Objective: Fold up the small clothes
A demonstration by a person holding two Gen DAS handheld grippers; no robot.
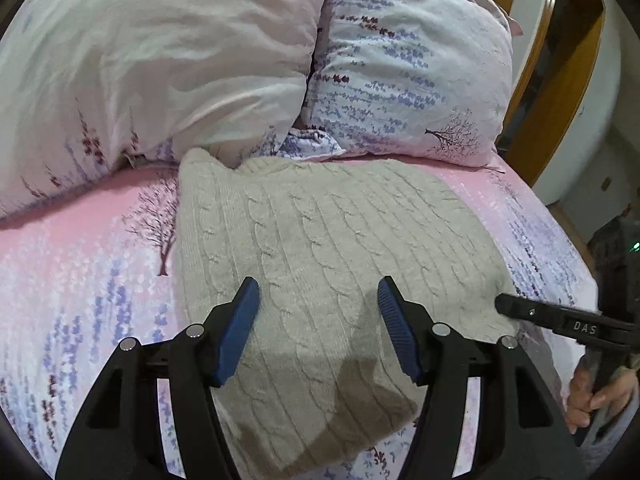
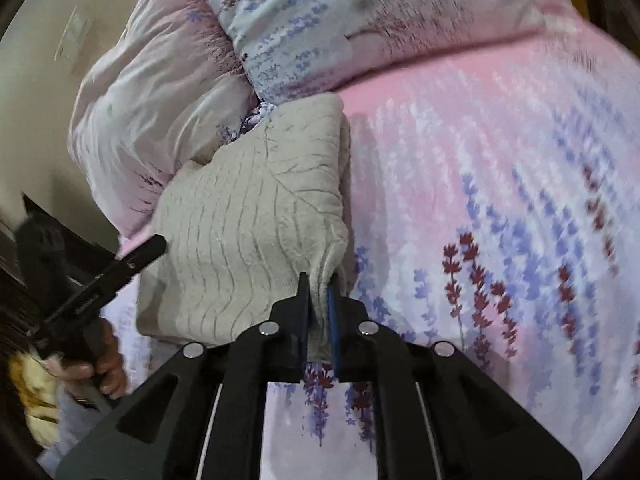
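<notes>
1. Big white-pink duvet with sparse floral print point(image 1: 152, 60), bunched up at the far left of the bed, behind everything else.
2. Pink bed sheet printed with purple lavender stalks and bare trees point(image 1: 80, 272) covers the mattress, flat, few wrinkles.
3. Left gripper, black frame with blue ribbed pads point(image 1: 318, 300), hovers over the near part of the sweater; jaws stand well apart, nothing between the pads. Can't tell whether the tips touch the knit.
4. Beige cable-knit sweater, folded into a rough rectangle point(image 1: 320, 248), lies on the sheet mid-bed. Its far edge touches the duvet and pillow; its near edge reaches toward the left gripper frame.
5. Pillow in light blue-and-pink lavender print with a small tree point(image 1: 408, 76) sits right of the duvet, pressed against it, just behind the sweater.
6. Right gripper, same black-and-blue build point(image 2: 318, 286), at the sweater's right edge; jaws nearly together, clamped on a pinched fold of the knit, which bunches up between the pads.
7. In the left wrist view one black finger of it lies against that right edge, and the person's hand point(image 1: 600, 396) grips the handle below.
8. Curved wooden headboard point(image 1: 560, 92) at far right, beyond the pillow.
</notes>
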